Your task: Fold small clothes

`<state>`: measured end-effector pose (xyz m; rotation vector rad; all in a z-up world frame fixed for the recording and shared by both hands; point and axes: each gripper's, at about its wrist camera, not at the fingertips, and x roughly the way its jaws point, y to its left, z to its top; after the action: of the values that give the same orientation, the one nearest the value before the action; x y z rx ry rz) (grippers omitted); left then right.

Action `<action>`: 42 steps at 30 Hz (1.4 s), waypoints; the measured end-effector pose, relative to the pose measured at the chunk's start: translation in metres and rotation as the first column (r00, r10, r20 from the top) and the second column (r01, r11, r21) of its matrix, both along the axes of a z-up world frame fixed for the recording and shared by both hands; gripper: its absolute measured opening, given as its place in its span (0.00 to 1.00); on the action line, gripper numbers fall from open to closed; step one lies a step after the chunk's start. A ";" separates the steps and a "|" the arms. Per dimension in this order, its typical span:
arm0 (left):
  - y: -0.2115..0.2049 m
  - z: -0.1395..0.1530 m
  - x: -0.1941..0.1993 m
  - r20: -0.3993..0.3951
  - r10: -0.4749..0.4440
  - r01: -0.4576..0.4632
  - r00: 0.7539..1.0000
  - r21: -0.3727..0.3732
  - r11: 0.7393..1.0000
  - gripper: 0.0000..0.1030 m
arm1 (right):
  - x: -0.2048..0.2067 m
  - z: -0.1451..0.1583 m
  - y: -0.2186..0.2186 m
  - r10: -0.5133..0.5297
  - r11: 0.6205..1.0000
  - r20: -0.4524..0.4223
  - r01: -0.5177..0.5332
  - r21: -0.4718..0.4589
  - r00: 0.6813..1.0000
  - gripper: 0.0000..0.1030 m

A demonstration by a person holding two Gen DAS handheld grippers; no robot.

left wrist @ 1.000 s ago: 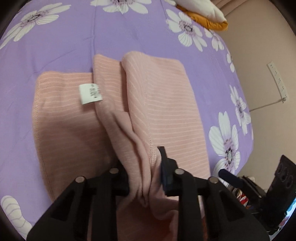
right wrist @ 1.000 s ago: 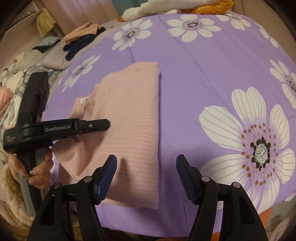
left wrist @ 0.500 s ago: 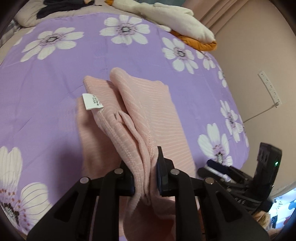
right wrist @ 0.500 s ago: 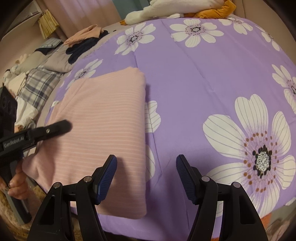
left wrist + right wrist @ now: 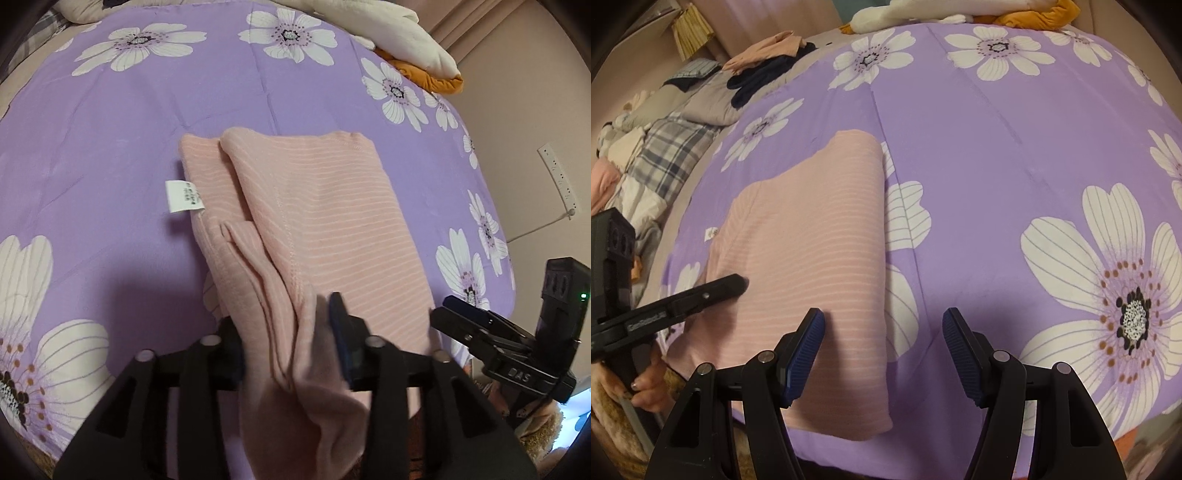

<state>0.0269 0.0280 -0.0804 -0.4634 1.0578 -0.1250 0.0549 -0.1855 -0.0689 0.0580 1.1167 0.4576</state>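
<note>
A pink striped garment [image 5: 325, 221] lies folded lengthwise on the purple flowered bedspread [image 5: 110, 140], its white label [image 5: 183, 195] sticking out on the left. My left gripper [image 5: 288, 343] has its jaws apart with the near bunched end of the garment lying between them. In the right wrist view the same garment [image 5: 812, 258] lies left of centre, with the left gripper [image 5: 731, 286] resting at its left edge. My right gripper [image 5: 882, 347] is open and empty, hovering over the garment's near right edge.
White and orange cushions [image 5: 399, 33] lie at the far edge of the bed. A pile of plaid, navy and pink clothes [image 5: 683, 147] lies off the bed's left side. A wall with a power strip [image 5: 557, 177] is on the right.
The left gripper carried the near end of the garment over, so the left panel is now folded under, then its jaws opened. The right gripper stayed open, drifting slightly closer.
</note>
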 end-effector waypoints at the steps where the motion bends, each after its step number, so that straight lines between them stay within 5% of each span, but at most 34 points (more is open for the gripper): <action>1: 0.003 0.004 -0.003 0.010 0.011 -0.011 1.000 0.004 1.000 0.57 | 0.000 0.001 0.000 0.003 1.000 0.002 -0.003 0.004 1.000 0.64; 5: 0.018 0.016 -0.012 0.084 0.058 -0.059 0.995 0.004 0.998 0.86 | 0.002 0.001 0.001 0.009 1.000 0.003 -0.009 0.019 1.000 0.72; 13: 0.025 -0.026 -0.008 -0.048 0.074 -0.077 0.996 -0.065 0.995 0.86 | 0.011 -0.012 0.021 0.072 0.994 -0.054 -0.066 0.092 0.996 0.74; 18: 0.021 -0.029 -0.002 -0.024 0.057 -0.059 0.998 -0.088 0.994 0.85 | 0.015 -0.021 0.035 0.098 0.990 -0.074 -0.090 0.110 0.992 0.74; 20: 0.017 -0.031 0.002 -0.024 0.046 -0.048 0.999 -0.099 0.994 0.78 | 0.016 -0.023 0.037 0.103 0.989 -0.067 -0.095 0.113 0.992 0.71; 23: 0.011 -0.034 0.006 -0.020 0.013 -0.016 1.000 -0.156 0.988 0.42 | 0.019 -0.028 0.036 0.100 0.990 -0.077 -0.092 0.111 0.992 0.58; 26: 0.005 -0.031 0.007 -0.022 0.018 -0.021 1.000 -0.167 0.986 0.37 | 0.017 -0.023 0.034 0.104 0.988 -0.057 -0.097 0.118 0.993 0.36; 29: -0.002 -0.017 0.004 0.012 0.012 -0.010 1.000 -0.138 0.990 0.34 | 0.015 -0.015 0.031 0.110 0.986 -0.039 -0.104 0.132 0.993 0.29; 42: -0.036 0.059 0.040 0.249 -0.096 0.105 0.964 -0.023 0.994 0.35 | 0.036 0.056 0.006 0.068 0.984 0.184 -0.096 0.149 0.981 0.27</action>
<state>0.0669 -0.0075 -0.0211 -0.4149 0.8341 -0.2853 0.0906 -0.1795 -0.0130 0.1071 0.9075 0.6126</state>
